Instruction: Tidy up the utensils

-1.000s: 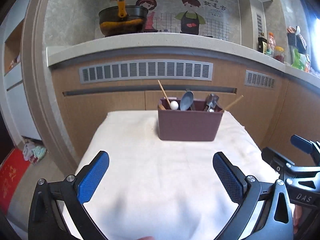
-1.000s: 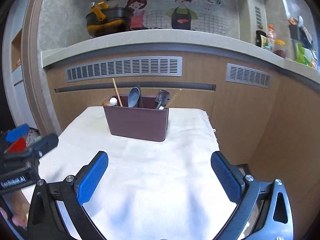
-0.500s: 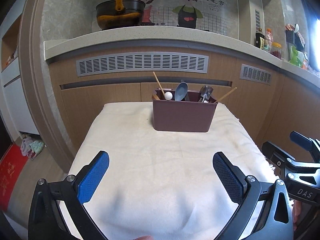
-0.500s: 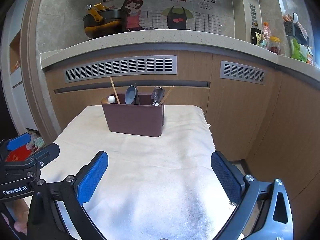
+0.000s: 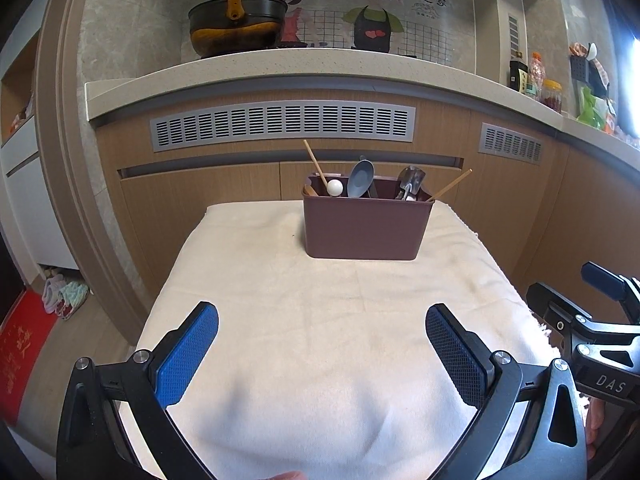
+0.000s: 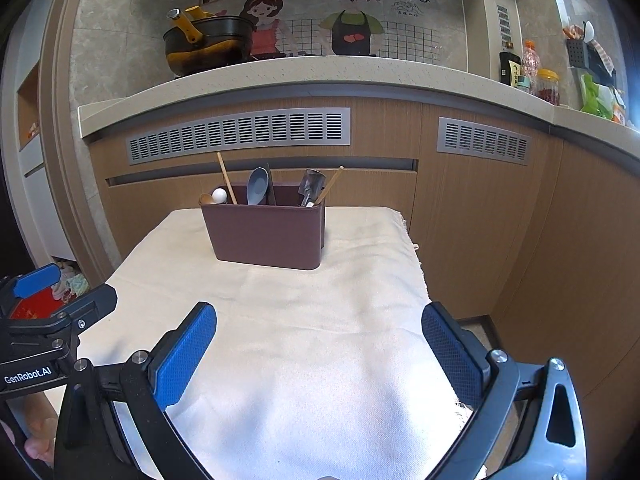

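Both grippers hung wide and empty, your left gripper (image 5: 320, 354) and right gripper (image 6: 318, 352), well short of the brown plastic utensil caddy (image 5: 367, 227) on the cream cloth-covered table (image 5: 320, 360). Nothing lay loose beside the caddy, so you were best approaching level, from above its rim.

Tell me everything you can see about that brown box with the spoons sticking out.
The utensil holder is a reddish-brown, matte, plastic-looking tub with rounded corners and an open top. It stands upright on the cream cloth near the table's far edge. A dark divider splits the inside. Wooden sticks, a white ball-ended utensil, a grey spoon and metal pieces lean out of it. Neither gripper touches it.
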Motion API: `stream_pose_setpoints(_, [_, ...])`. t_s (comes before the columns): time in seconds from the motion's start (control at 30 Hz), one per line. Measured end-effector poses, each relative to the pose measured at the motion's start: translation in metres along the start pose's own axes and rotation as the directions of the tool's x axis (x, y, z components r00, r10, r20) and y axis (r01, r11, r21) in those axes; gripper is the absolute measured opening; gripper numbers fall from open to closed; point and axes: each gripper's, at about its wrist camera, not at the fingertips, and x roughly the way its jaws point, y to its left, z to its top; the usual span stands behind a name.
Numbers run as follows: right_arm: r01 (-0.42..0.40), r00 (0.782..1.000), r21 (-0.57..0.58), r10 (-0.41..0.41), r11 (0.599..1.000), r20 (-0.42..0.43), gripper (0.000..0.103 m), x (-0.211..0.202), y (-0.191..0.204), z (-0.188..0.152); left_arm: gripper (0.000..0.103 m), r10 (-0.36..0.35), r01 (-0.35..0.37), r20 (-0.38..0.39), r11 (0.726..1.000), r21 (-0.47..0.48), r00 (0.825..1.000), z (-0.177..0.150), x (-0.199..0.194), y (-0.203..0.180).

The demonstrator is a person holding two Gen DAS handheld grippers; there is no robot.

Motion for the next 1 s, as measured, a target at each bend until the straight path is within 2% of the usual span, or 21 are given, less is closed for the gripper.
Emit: stream_pose_setpoints(1.0, [-0.017, 1.000, 0.008, 0.017, 1.000, 0.003, 0.102, -0.0020, -0.0051, -0.0008, 0.103, -0.003, 0.003, 0.006, 1.000, 0.014, 1.000, -0.0017, -0.0018, -0.0008])
